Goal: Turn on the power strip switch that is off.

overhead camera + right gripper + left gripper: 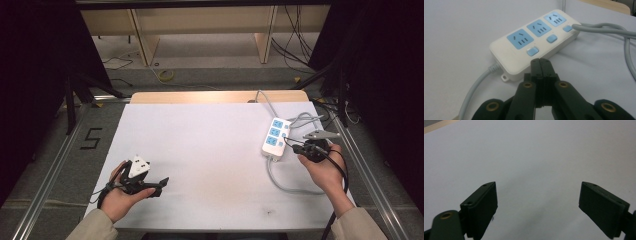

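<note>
A: What is the surface like here?

B: It is a table covered with a white sheet. At its far edge a strip of bare light wood shows. The white cover has some faint grey smudges near the middle and toward the near edge.

A: And where is the power strip?

B: The power strip lies flat near the right edge of the table, about halfway between the far and near edges. It is white, with three blue sockets in a row and a blue switch beside each socket. Its grey cable leaves the near end and curves toward the right edge. More grey cable loops beside the far end.

A: How does the right gripper stand?

B: The right gripper is in the person's right hand, just beside the near end of the strip. In the right gripper view its jaws are pressed fully together, with nothing between them, and the tips point at the end with the nearest switch. I cannot tell if they touch the strip.

A: And the left one?

B: The left gripper is in the left hand, near the near left corner of the table. Its jaws stand wide apart and empty, over bare white cover.

A: What is around the table?

B: A grey floor with metal rails on both sides, a black "5" mark on the left, loose cables and a yellow coil on the floor behind, and light wooden furniture legs farther back. The sides are dark.
</note>
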Demonstrator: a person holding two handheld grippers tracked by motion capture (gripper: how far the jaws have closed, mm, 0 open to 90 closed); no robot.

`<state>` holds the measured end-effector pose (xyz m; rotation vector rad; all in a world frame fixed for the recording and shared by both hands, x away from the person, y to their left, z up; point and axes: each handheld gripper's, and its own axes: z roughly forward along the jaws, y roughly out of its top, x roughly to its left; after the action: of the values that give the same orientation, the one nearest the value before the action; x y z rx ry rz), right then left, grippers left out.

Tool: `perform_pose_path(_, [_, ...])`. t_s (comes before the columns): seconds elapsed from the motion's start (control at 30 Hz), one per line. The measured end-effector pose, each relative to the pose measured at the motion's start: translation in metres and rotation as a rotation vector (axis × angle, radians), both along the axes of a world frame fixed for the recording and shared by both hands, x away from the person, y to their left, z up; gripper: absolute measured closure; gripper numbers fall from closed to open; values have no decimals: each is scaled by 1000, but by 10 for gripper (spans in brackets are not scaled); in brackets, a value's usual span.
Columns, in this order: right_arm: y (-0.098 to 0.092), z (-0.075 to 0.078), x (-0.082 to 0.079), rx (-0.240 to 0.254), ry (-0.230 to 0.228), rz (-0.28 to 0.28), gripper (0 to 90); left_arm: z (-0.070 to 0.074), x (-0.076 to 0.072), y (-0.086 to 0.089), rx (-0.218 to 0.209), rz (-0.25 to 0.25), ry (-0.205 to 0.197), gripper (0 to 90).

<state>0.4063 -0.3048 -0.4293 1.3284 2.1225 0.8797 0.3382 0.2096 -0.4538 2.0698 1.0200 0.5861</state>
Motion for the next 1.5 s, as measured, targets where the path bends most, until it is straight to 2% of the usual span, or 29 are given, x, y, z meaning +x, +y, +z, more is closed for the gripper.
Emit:
perform_pose_path(0.87, [4,4,18,-11,-2,-15,900,0,-1,-3,6,-5,-4,150])
perform_pose_path(1.5, [4,5,37,-19,29,-27,900,1,-2,-3,6,-4,-7,150])
